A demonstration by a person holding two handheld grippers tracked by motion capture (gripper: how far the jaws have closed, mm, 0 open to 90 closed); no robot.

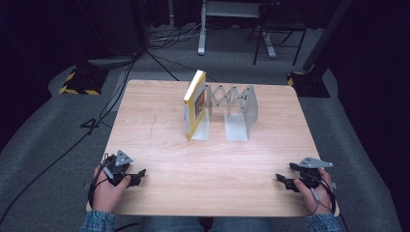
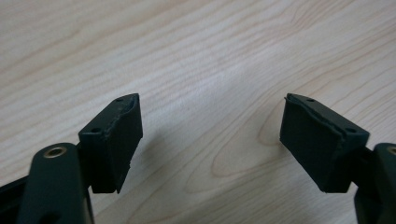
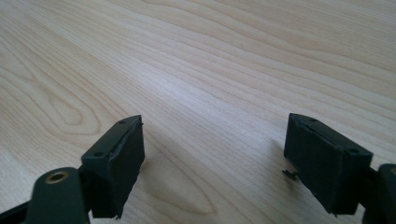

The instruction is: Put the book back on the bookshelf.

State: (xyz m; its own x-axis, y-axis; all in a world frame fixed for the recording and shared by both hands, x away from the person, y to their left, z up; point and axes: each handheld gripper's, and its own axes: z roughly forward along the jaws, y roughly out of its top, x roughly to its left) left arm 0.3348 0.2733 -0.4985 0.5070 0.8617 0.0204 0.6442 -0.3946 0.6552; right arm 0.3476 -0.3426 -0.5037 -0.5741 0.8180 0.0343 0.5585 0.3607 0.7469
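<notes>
With both claws wide and empty, left claw (image 1: 138,176) and right claw (image 1: 283,180), approach the book (image 1: 194,104) squarely so it stays leaning on the rack (image 1: 237,104).

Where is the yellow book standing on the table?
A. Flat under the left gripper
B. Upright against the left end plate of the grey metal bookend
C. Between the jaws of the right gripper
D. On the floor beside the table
B: in the high view the yellow book stands upright against the left end plate of the grey bookend, far from both grippers.
</notes>
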